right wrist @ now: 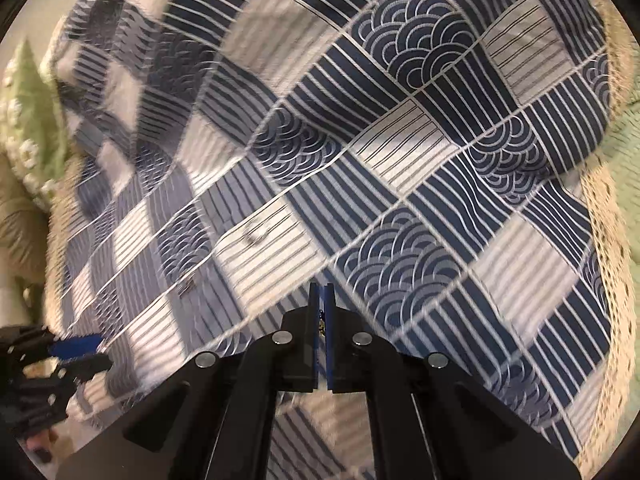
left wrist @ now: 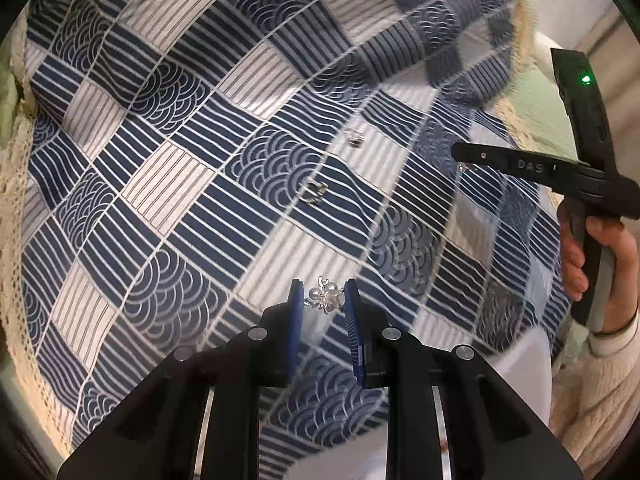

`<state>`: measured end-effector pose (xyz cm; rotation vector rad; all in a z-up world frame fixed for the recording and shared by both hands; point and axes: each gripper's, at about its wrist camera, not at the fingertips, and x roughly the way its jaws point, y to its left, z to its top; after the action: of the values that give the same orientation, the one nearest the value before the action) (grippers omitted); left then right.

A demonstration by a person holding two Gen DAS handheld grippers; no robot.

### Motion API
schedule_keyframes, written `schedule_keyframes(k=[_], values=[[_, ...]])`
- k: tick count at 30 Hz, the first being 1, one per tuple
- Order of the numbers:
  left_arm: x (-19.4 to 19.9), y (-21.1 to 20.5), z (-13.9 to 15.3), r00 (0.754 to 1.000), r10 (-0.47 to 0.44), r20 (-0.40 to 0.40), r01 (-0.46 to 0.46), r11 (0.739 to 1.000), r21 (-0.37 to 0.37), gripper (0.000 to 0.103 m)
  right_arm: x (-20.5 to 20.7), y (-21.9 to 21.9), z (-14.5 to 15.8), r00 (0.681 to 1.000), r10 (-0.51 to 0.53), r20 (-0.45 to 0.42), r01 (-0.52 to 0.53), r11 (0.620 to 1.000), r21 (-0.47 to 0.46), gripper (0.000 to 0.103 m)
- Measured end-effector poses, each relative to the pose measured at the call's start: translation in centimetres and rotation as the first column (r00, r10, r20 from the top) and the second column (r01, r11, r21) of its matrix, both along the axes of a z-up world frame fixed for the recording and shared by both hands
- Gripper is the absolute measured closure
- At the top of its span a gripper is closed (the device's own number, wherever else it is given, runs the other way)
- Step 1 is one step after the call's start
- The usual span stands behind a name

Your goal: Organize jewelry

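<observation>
My left gripper (left wrist: 323, 292) has its jaws part open around a silver pearl brooch (left wrist: 326, 299) that sits between the blue pads on the patterned cloth. A silver ring (left wrist: 313, 192) and a small silver clasp (left wrist: 354, 137) lie farther out on the cloth. My right gripper (right wrist: 321, 300) is shut on a small gold-coloured jewelry piece (right wrist: 321, 322) pinched between its pads. In the left wrist view the right gripper (left wrist: 460, 156) hovers at the right with a tiny silver piece (left wrist: 465, 167) at its tip. In the right wrist view the left gripper (right wrist: 76, 346) shows blurred at the lower left.
A blue and white patchwork cloth (left wrist: 168, 184) with a cream lace edge (left wrist: 12, 184) covers the surface. Green fabric (right wrist: 32, 120) lies beyond the lace. A small silver item (right wrist: 256, 234) lies blurred on the cloth in the right wrist view.
</observation>
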<state>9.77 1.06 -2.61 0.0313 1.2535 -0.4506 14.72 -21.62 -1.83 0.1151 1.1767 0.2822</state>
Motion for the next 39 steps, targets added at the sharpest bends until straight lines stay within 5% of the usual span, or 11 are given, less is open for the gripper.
schedule_keyframes(k=[8, 17, 24, 39], values=[[-9.4, -0.5, 2.2, 0.987, -0.154, 0.05, 0.156, 0.987, -0.042, 0.084, -10.5, 3.2, 4.5, 0.979, 0.193, 0.068, -0.197, 0.978, 0.062, 0.099], [-14.6, -0.2, -3.3, 0.974, -0.223, -0.03, 0.225, 0.971, 0.08, 0.084, -21.3, 8.4, 3.0, 0.911, 0.412, 0.011, -0.412, 0.91, 0.044, 0.099], [-16.4, -0.6, -5.3, 0.968, -0.244, -0.059, 0.25, 0.96, 0.125, 0.083, -22.7, 10.0, 0.7, 0.901, 0.432, -0.047, -0.432, 0.902, 0.008, 0.099], [-16.9, -1.0, -3.4, 0.971, -0.24, -0.017, 0.24, 0.96, 0.142, 0.083, -22.9, 10.2, -0.4, 0.891, 0.448, -0.072, -0.45, 0.893, -0.016, 0.098]])
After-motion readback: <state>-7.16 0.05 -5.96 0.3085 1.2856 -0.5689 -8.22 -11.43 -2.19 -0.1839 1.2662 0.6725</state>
